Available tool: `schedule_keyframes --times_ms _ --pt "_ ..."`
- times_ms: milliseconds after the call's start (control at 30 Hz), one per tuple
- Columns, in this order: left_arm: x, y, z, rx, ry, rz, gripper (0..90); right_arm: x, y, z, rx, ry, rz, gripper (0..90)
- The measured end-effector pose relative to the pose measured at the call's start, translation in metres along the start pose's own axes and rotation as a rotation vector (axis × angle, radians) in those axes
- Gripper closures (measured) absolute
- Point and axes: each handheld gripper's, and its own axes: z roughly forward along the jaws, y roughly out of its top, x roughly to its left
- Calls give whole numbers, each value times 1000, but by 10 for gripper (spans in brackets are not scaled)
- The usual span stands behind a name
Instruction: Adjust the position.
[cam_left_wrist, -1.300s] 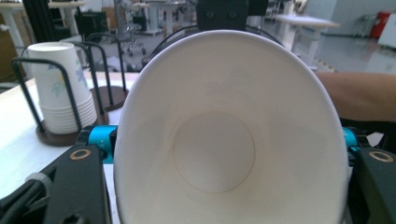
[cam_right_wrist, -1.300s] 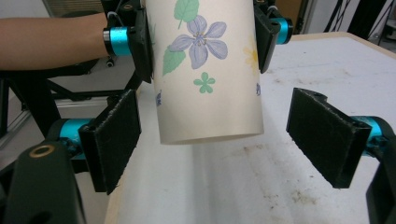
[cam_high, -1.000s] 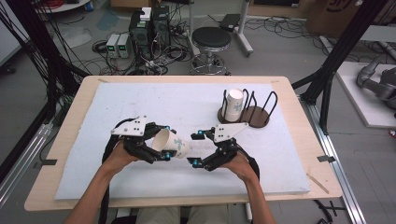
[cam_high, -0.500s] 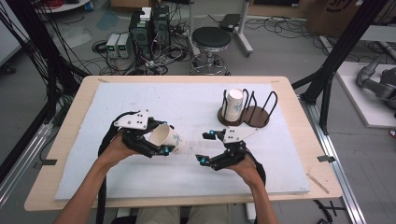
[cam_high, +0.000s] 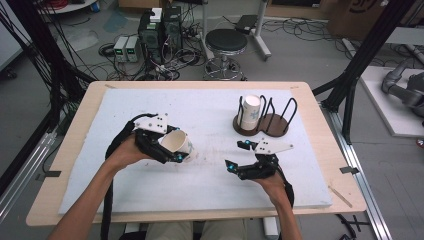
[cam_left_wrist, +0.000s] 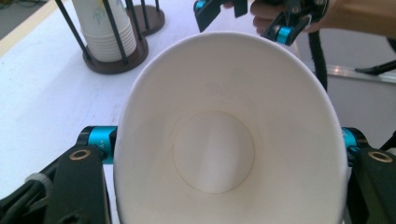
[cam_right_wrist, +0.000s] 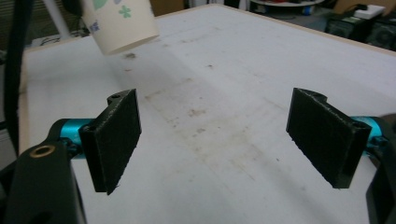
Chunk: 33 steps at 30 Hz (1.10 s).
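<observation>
Left gripper (cam_high: 172, 150) clamps a paper cup (cam_high: 176, 144) by its sides, lifted and tilted over the table (cam_high: 210, 120) left-centre. Right gripper (cam_high: 242, 159) is wide, empty, near right. Cup stack (cam_high: 250, 112) sits in rack (cam_high: 272, 122), far right. Likely one cup pulled; placement left.

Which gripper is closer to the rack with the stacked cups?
Right. The right gripper sits just in front of the cup rack; the left gripper, holding a paper cup, is farther left.

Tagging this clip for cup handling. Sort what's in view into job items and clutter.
Job items: paper cup clamped in left gripper; open right gripper; cup stack in wire rack.

Clutter: stool, electronics boxes, floor cables.
</observation>
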Motion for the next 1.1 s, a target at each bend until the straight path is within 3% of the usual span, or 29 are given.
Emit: schedule_keyframes --times_ms 67,100,233,433,700,900,1100 --pt "1 0 1 14 0 1 315 -1 -2 -1 -2 -18 11 182" --pt "3 2 3 47 9 5 315 -3 -6 -4 -5 -57 24 182" --pt "7 7 6 117 24 7 315 -7 -12 -7 14 -135 54 182" --pt "13 15 8 169 29 12 315 -12 -21 -11 44 -239 89 182" --pt "17 21 12 264 47 30 315 -16 -29 -14 76 -318 113 182" --pt "21 26 14 301 53 36 314 -19 -34 -18 60 -345 118 182" --pt "25 23 17 327 58 28 314 -21 -38 -19 25 -314 114 182"
